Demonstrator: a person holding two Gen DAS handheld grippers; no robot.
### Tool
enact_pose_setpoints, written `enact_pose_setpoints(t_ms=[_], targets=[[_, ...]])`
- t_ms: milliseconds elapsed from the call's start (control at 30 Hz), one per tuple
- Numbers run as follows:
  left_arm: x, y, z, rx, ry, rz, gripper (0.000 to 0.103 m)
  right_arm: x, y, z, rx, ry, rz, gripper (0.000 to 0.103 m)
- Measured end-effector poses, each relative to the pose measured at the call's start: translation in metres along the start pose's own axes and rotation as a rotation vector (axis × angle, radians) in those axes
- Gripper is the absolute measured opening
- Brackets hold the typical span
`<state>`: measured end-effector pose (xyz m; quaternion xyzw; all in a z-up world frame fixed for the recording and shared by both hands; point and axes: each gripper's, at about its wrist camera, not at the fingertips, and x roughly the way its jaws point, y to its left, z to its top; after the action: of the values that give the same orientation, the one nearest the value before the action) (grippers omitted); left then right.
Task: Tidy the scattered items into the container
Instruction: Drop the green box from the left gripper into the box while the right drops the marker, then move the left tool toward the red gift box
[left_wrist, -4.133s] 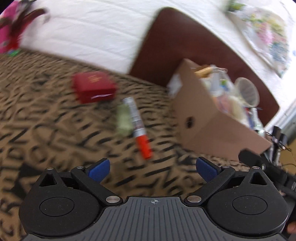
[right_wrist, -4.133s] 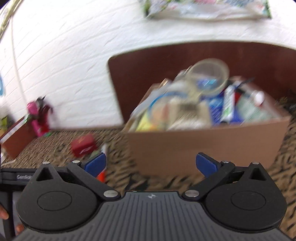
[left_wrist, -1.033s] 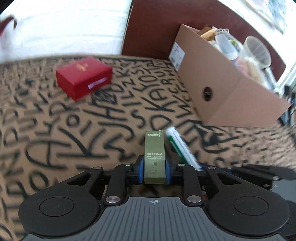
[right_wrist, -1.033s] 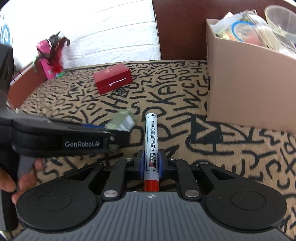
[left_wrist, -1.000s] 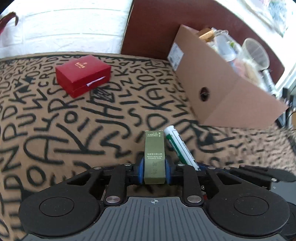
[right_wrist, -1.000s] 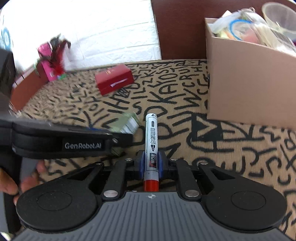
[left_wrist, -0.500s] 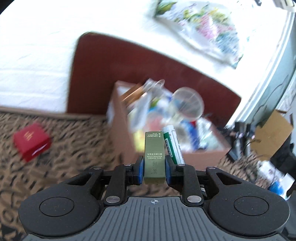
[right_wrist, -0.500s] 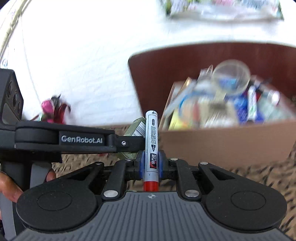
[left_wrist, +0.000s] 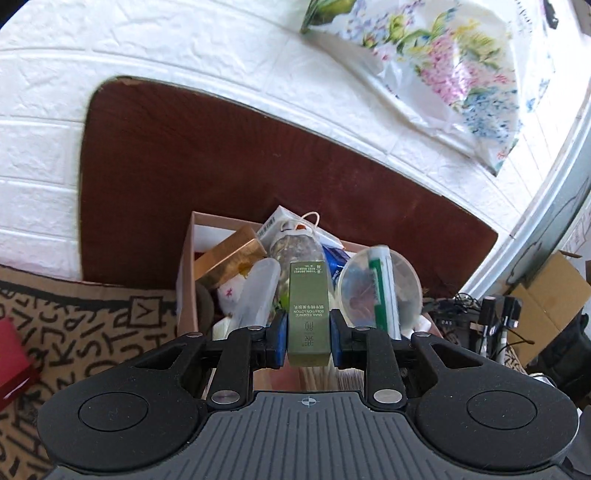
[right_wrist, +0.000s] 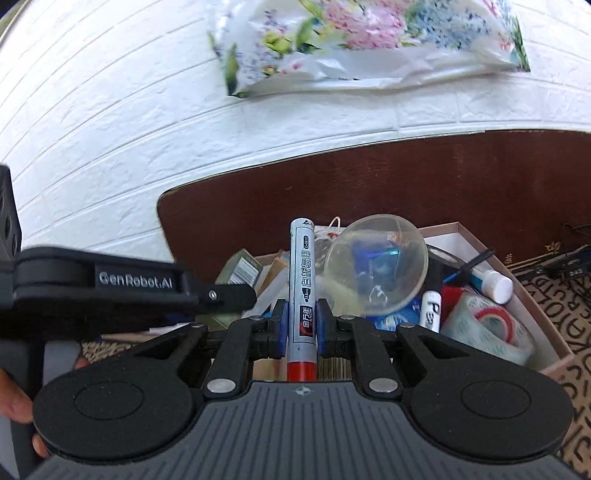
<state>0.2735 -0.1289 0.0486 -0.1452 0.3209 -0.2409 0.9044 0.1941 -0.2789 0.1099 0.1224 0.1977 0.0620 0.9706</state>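
My left gripper is shut on a slim olive-green lotion box and holds it above the near end of the cardboard box, which is heaped with items. My right gripper is shut on a silver marker with a red cap, held upright over the same box. The left gripper's finger and the green box show at the left of the right wrist view. The marker shows beside a clear plastic cup in the left wrist view.
A red box lies on the lettered cloth at left. A brown headboard and white brick wall stand behind. A clear cup, tape roll and tubes fill the box. Cables and another carton lie right.
Both grippers lifted their items off the cloth and swung up over the cardboard box. Each keeps its grip: green box in the left, marker in the right.
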Motion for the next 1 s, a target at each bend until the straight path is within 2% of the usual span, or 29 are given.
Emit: enact_pose_setpoints(t_ms=[100,133,167,200,233,267,300,467,567,633,700,767,867,1000], targets=[[0.013,0.003,0.005,-0.001,-0.002,0.005,0.022,0.014,0.000,0.007,-0.017,-0.009,0.008,0.017],[0.016,0.005,0.005,0.000,-0.001,0.005,0.038,0.019,0.000,0.008,-0.027,-0.007,0.008,0.017],[0.018,0.005,0.004,0.003,-0.002,0.007,0.043,0.024,0.000,0.008,-0.029,-0.003,0.009,0.018],[0.019,0.006,0.002,0.014,0.001,0.011,0.056,0.029,-0.001,0.006,-0.024,-0.001,0.002,0.018],[0.018,0.006,-0.001,0.032,-0.006,0.014,0.069,0.031,-0.003,0.005,-0.023,0.005,-0.007,0.028],[0.016,0.007,-0.005,0.050,-0.018,0.018,0.075,0.030,-0.004,0.002,-0.020,0.003,-0.020,0.041],[0.014,0.008,-0.007,0.060,-0.028,0.020,0.078,0.026,-0.006,-0.001,-0.021,-0.016,-0.036,0.044],[0.007,0.015,-0.018,0.014,-0.008,0.000,0.085,0.003,-0.014,-0.015,-0.028,-0.051,-0.053,0.045],[0.004,0.013,-0.025,0.026,-0.007,0.001,0.096,-0.002,-0.014,-0.023,-0.033,-0.031,-0.048,0.045],[0.001,0.008,-0.030,0.066,-0.012,0.034,0.103,-0.001,-0.012,-0.026,-0.037,-0.014,-0.040,0.045],[-0.004,0.002,-0.034,0.118,-0.022,0.068,0.103,0.002,-0.009,-0.028,-0.046,0.019,-0.038,0.055],[-0.010,-0.003,-0.038,0.167,-0.025,0.088,0.103,0.001,-0.005,-0.030,-0.060,0.035,-0.020,0.100],[-0.024,-0.014,-0.046,0.227,-0.061,0.138,0.103,-0.005,0.001,-0.032,-0.090,0.017,-0.016,0.103],[-0.040,-0.025,-0.056,0.299,-0.093,0.161,0.103,-0.014,0.008,-0.035,-0.102,0.020,-0.017,0.103]])
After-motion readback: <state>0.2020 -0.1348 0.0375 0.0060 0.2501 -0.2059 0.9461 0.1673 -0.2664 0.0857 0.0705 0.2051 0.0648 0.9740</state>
